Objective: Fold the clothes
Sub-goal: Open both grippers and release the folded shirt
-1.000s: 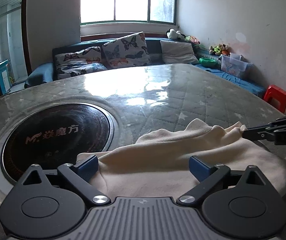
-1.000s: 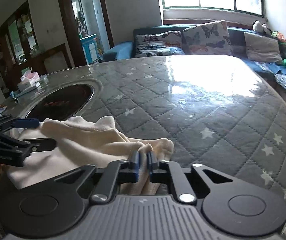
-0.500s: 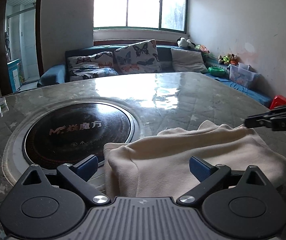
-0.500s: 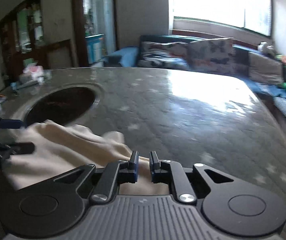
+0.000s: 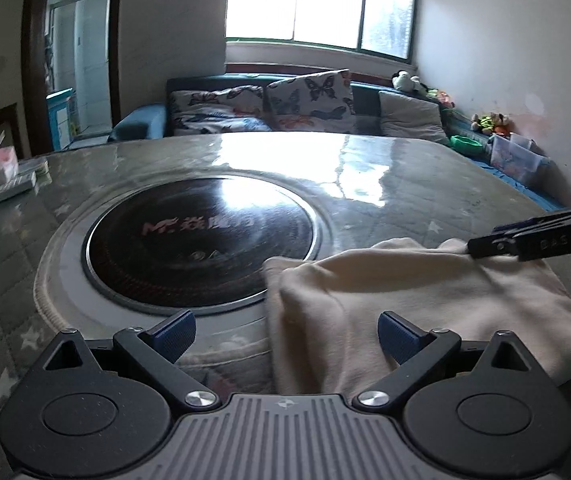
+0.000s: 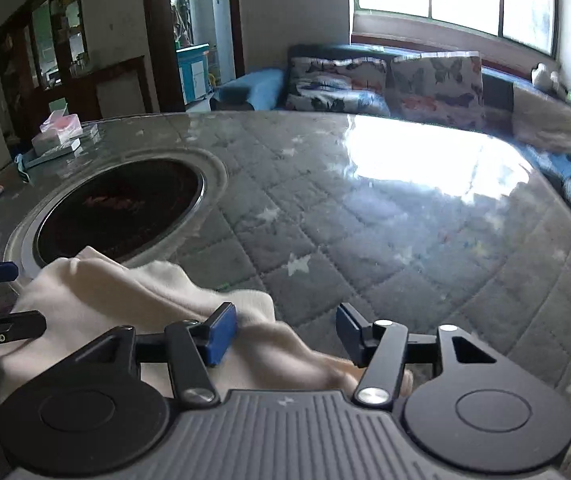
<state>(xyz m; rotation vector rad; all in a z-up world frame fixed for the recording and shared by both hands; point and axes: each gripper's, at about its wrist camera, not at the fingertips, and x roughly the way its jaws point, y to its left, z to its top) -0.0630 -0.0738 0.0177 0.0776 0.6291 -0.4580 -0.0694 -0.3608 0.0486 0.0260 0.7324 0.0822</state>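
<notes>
Table (image 6: 405,240) bare beyond cloth (image 6: 125,300); tissue box (image 6: 59,132) far left.

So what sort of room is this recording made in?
Most likely a living-dining room in a home. A sofa with butterfly cushions sits under a window, soft toys line the wall, and the table has a built-in hotplate.

Ahead and to the left of the left gripper (image 5: 285,334), the black round cooktop (image 5: 201,240) set in the table carries a pale reddish logo, "M" followed by Chinese characters too blurred to read. The right gripper's arm (image 5: 541,242), off to its right, bears faint embossed letters, seemingly "DAS".
</notes>
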